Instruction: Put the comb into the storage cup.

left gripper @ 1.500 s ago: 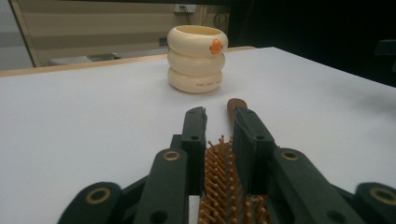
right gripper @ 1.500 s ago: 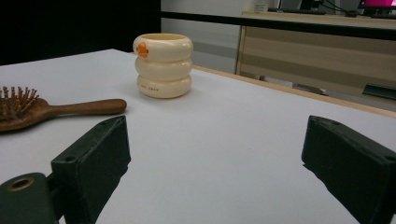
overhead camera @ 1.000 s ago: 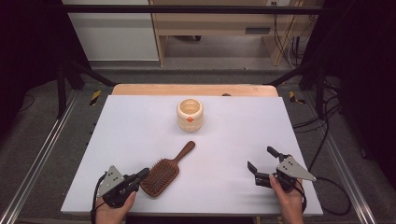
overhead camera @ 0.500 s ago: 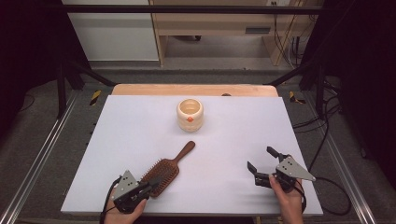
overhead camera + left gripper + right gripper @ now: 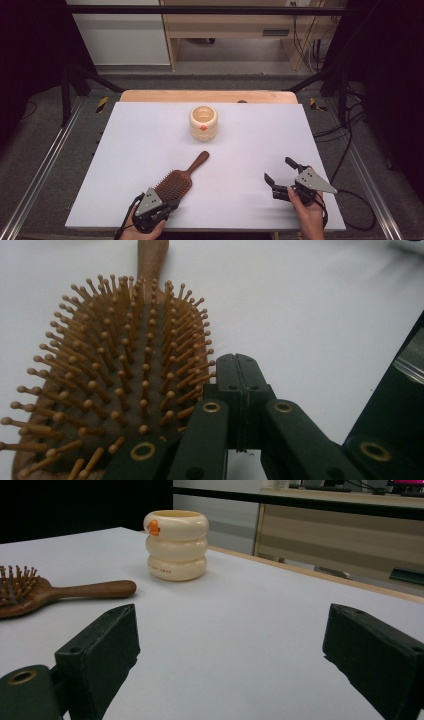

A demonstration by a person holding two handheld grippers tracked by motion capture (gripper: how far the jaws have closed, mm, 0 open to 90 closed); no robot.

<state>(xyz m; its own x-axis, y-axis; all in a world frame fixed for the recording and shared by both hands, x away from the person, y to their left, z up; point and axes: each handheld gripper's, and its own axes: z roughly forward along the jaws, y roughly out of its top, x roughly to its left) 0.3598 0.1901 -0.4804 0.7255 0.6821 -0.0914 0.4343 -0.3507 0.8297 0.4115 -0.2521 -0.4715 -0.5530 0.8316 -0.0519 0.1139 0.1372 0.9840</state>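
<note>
A wooden paddle hairbrush point(image 5: 175, 182) lies bristles up at the front left of the white table point(image 5: 125, 150), its handle pointing toward a cream ringed cup point(image 5: 203, 122) at mid table. My left gripper point(image 5: 170, 204) is shut with nothing between its jaws, at the near end of the brush head. In the left gripper view the closed jaw tips of that gripper point(image 5: 239, 362) sit right beside the bristles of the hairbrush point(image 5: 115, 385). My right gripper point(image 5: 278, 169) rests open and bare at the front right. Past that open gripper point(image 5: 235, 640) stand the cup point(image 5: 176, 545) and the brush point(image 5: 65, 591).
A wooden strip point(image 5: 207, 96) runs along the table's far edge. Metal frame rails point(image 5: 45, 165) flank the table on both sides, with cables point(image 5: 350, 150) on the floor at the right. A wooden cabinet point(image 5: 240, 30) stands beyond.
My left gripper has moved right and lower, from beside the brush head to its near end. The right gripper, brush and cup have stayed put.
</note>
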